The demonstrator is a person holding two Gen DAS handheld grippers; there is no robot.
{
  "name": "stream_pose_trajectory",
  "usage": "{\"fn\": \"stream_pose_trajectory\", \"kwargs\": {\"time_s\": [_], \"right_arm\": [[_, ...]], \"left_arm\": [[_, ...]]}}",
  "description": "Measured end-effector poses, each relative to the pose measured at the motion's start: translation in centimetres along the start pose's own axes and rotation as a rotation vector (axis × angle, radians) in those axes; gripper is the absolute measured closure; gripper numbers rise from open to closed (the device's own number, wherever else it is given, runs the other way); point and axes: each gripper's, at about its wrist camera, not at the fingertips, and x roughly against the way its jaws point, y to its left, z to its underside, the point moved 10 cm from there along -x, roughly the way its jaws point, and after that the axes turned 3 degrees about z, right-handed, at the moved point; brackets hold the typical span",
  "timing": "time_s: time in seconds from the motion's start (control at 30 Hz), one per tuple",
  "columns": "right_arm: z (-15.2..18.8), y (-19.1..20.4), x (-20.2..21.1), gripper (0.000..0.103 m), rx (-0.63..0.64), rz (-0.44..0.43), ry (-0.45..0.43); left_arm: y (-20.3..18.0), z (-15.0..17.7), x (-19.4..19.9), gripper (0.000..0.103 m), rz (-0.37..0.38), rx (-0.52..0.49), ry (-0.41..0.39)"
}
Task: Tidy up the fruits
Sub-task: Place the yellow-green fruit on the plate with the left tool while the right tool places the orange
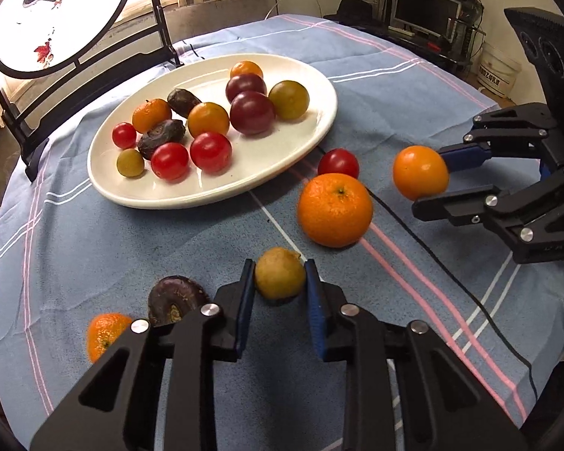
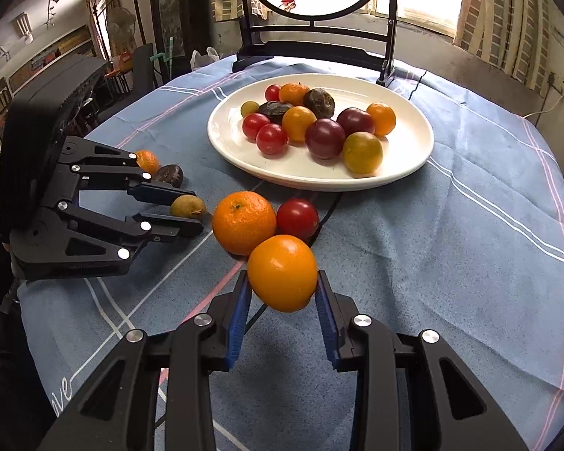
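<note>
The left gripper [image 1: 280, 282] clenched a small yellow-green fruit [image 1: 279, 277] resting on the blue striped tablecloth [image 1: 94, 248]; the right gripper [image 2: 282, 285] grasped a smooth orange fruit [image 2: 282, 272]. A dimpled mandarin [image 1: 334, 209] and red tomato [image 1: 338, 163] lay between them, just beside the white oval plate [image 1: 267, 173] near the table's far edge.

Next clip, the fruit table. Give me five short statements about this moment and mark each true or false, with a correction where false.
1. The left tool is shut on a small yellow-green fruit. True.
2. The right tool is empty. False: it grips a smooth orange fruit.
3. The white plate holds no fruit. False: it carries about a dozen pieces.
4. A large mandarin lies on the tablecloth beside a red tomato. True.
5. The dark wrinkled fruit near the left tool is on the plate. False: it lies on the cloth.
</note>
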Motion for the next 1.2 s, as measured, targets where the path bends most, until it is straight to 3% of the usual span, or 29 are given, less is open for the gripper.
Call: {"fn": "stream_pose_trajectory", "kwargs": {"time_s": [0.13,0.3,0.5,0.7,1.2], "right_arm": [[-1.4,0.5,1.3,0.069,0.012,0.000,-0.048],[-5.7,0.4,3.6,0.069,0.010,0.012,-0.158],[-11.6,-0.7,4.9,0.069,-0.022,0.033,-0.277],[-15.2,-1.7,4.8,0.069,-0.050,0.025,-0.333],[-18.2,-2.4,0.9,0.068,-0.077,0.011,-0.314]], "left_arm": [[1.4,-2.1,3.2,0.078,-0.038,0.046,-0.108],[4.0,-6.5,7.3,0.078,-0.176,0.102,-0.263],[7.2,-12.1,8.4,0.078,-0.263,0.184,-0.348],[9.5,-14.7,7.3,0.078,-0.284,0.241,-0.360],[11.8,-13.4,2.9,0.078,-0.266,0.288,-0.282]]}}
